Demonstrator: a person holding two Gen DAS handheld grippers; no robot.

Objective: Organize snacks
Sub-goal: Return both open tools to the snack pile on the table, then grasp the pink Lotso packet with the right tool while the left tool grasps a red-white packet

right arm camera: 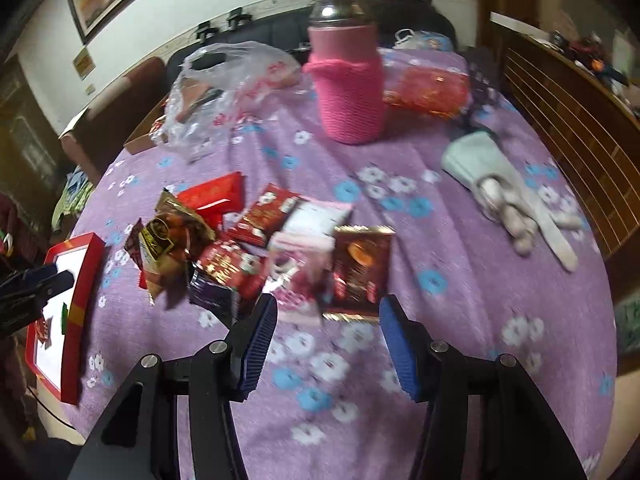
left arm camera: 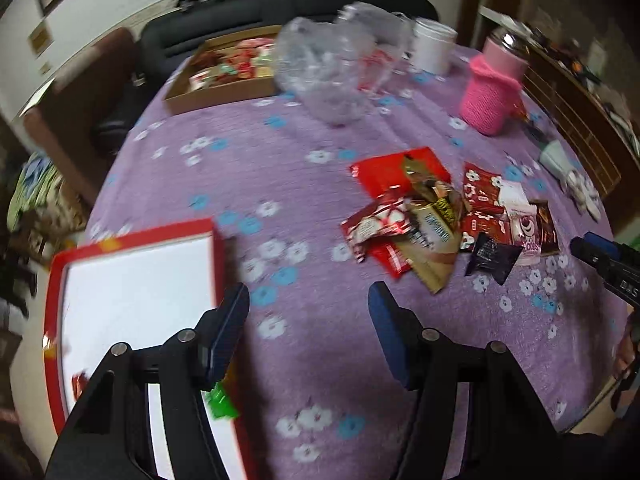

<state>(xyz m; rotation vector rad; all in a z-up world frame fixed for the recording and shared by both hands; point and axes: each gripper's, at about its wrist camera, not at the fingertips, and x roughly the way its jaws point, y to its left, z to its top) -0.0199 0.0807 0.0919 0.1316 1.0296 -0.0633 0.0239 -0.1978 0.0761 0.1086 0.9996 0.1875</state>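
Snacks (right arm camera: 256, 248) lie heaped beside the red tray (left arm camera: 56, 280) (presumably their destination); left gripper (left arm camera: 308, 300) and right gripper (right arm camera: 328, 312) hover parted, empty.

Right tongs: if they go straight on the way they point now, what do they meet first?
Probably the dark red snack packet with gold edges, lying just past the open right tongs on the purple flowered tablecloth; depth is unclear, so the cloth may come first.
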